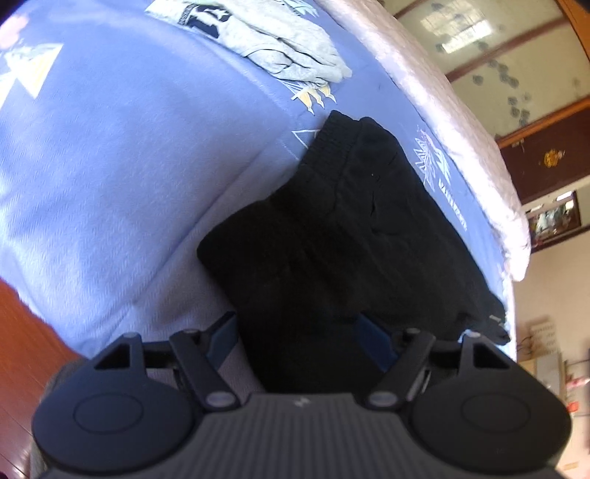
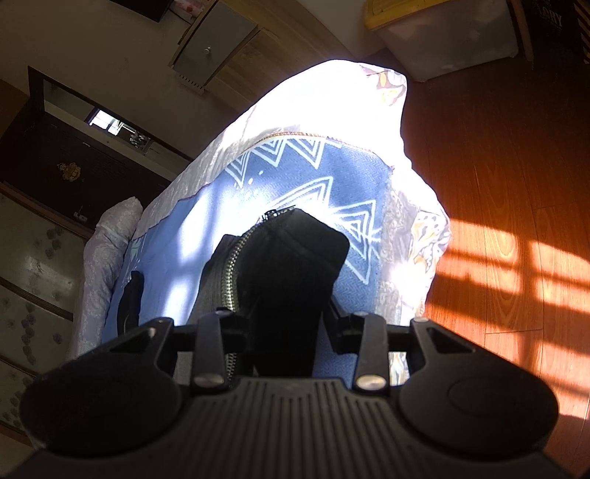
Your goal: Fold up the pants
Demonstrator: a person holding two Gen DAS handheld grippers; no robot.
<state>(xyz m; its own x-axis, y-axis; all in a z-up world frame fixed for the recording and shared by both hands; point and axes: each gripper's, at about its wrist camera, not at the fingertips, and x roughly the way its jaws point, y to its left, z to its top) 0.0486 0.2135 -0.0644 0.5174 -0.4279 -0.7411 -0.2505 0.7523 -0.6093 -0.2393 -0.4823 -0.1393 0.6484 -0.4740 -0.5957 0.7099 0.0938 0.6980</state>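
Observation:
The black pants (image 1: pixel 332 235) lie folded into a compact bundle on the blue patterned bedspread (image 1: pixel 129 165), ribbed waistband (image 1: pixel 332 140) at the far end. My left gripper (image 1: pixel 298 331) is open and low over the bundle's near edge. The fabric sits between its fingers (image 1: pixel 223 331), with a sliver of sheet showing beside one. In the right wrist view a black end of the pants (image 2: pixel 295 258) with a metal zipper (image 2: pixel 230 269) rises between the fingers of my right gripper (image 2: pixel 291 331). That gripper is open, and a strip of bedspread shows beside its right finger.
A folded grey garment (image 1: pixel 291 48) lies farther back on the bed. A pale quilt (image 1: pixel 442 121) borders the bedspread. The wooden floor (image 2: pixel 497 184) drops off close to the right. A clear bin with a yellow lid (image 2: pixel 442 29) and a cabinet (image 2: pixel 214 40) stand beyond.

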